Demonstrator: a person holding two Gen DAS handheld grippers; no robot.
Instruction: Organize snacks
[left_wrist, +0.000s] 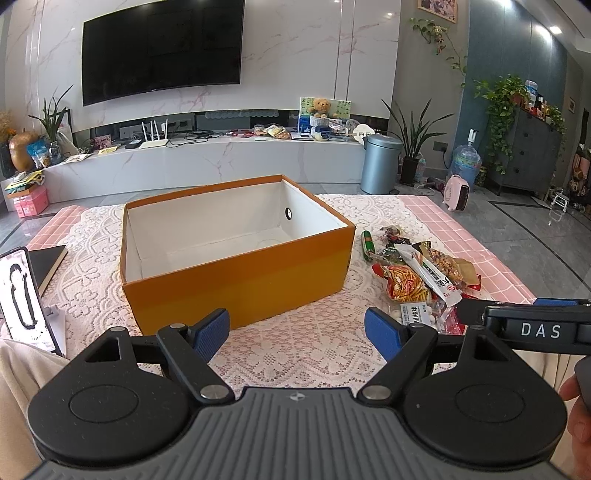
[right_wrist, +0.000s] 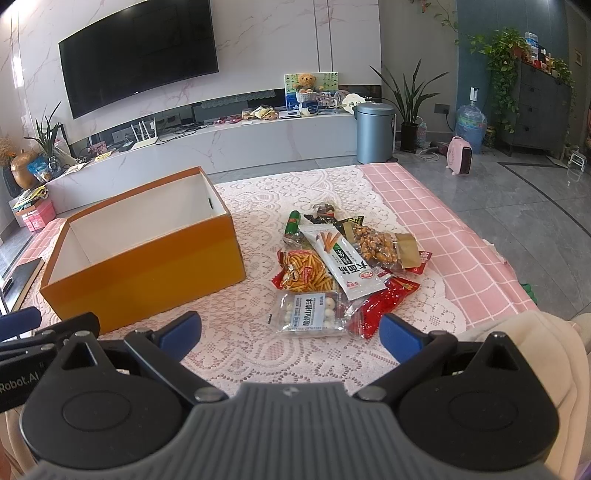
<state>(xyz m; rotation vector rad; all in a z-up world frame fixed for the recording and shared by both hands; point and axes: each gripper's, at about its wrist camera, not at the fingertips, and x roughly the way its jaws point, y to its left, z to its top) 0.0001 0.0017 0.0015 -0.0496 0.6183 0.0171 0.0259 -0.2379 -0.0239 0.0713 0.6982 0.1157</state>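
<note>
An orange box (left_wrist: 236, 280) (right_wrist: 155, 273) with a white inside stands open and empty on the lace cloth. To its right lies a pile of snack packets (left_wrist: 417, 273) (right_wrist: 343, 266): a white long packet (right_wrist: 343, 262), an orange sticks bag (right_wrist: 306, 277), a nut bag (right_wrist: 376, 243), a red packet (right_wrist: 384, 302), a clear tray of white balls (right_wrist: 308, 314) and a green sausage (right_wrist: 293, 225). My left gripper (left_wrist: 297, 334) is open, low before the box. Just short of the ball tray, my right gripper (right_wrist: 291, 338) is open too. Neither holds anything.
A phone on a stand (left_wrist: 22, 295) and a dark book (left_wrist: 48, 262) sit at the table's left edge. Pink checked cloth (right_wrist: 443, 229) covers the right side. Beyond the table are a TV cabinet (left_wrist: 207, 162), a bin (left_wrist: 380, 162) and a pink heater (left_wrist: 458, 192).
</note>
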